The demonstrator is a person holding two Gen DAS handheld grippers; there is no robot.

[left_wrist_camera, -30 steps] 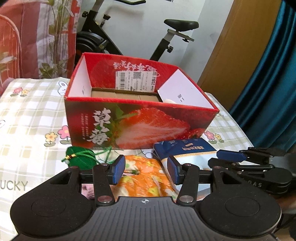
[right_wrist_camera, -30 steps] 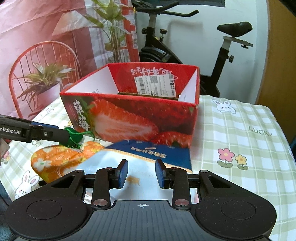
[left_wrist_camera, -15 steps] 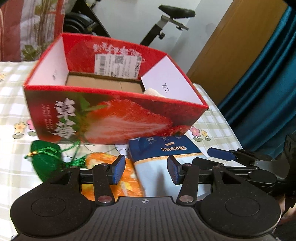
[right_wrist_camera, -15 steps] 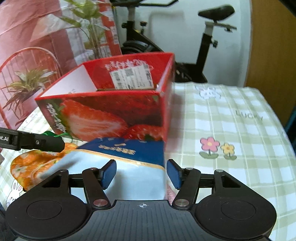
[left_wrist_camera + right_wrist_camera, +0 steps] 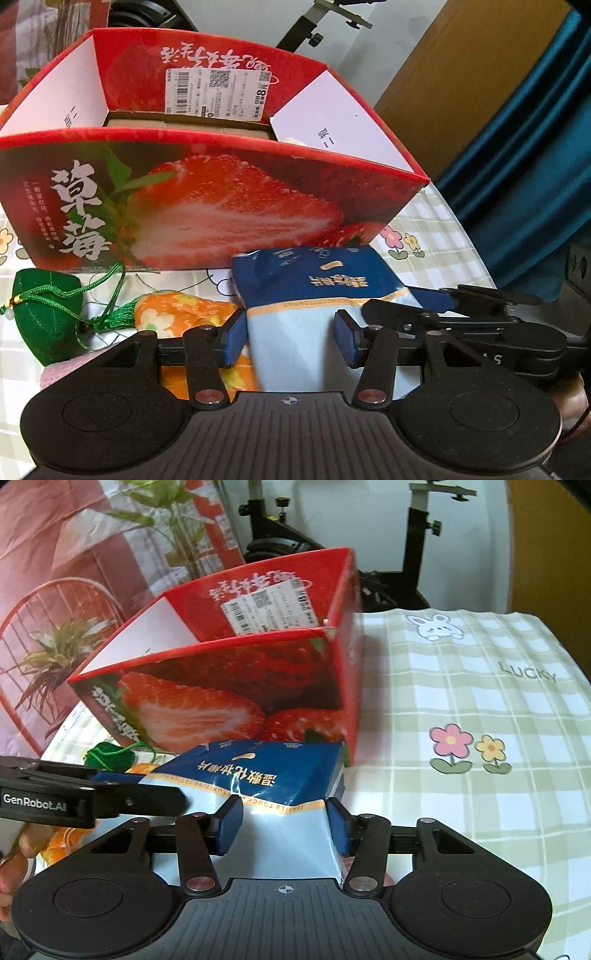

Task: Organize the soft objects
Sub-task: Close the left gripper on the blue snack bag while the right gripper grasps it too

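- My right gripper (image 5: 283, 825) has its two blue pads on both sides of the blue-and-white soft pack (image 5: 258, 786). They look pressed on the pack's sides, so I think it's got hold of it, low on the white part.
- My left gripper (image 5: 290, 345) is wide apart, not squeezing anything. The same pack sits betw. its pads w/ gaps on both sides.
- The pack lies on the checked cloth (image 5: 480, 709), right in front of the red strawberry box (image 5: 221, 686). Its dark blue top end is up near the box's front wall; can't tell if it touches.
- Left of the pack is the orange flowery pouch (image 5: 177, 310), partly under my left pad. Further left is the green tassel bag (image 5: 46, 317), its string trailing to the orange one.
- The box is open on top. Something pale peeks out in its right corner; can't tell what.
- What could go wrong:
  - The pack is squishy, so it may slip out or bend when I lift.
  - The box wall is tall and close. If I don't lift high enough, the pack's top bumps the wall and shoves the box back.
  - My 2 grippers are v. close together and could knock each other.
  - The green string could snag on my left pad.
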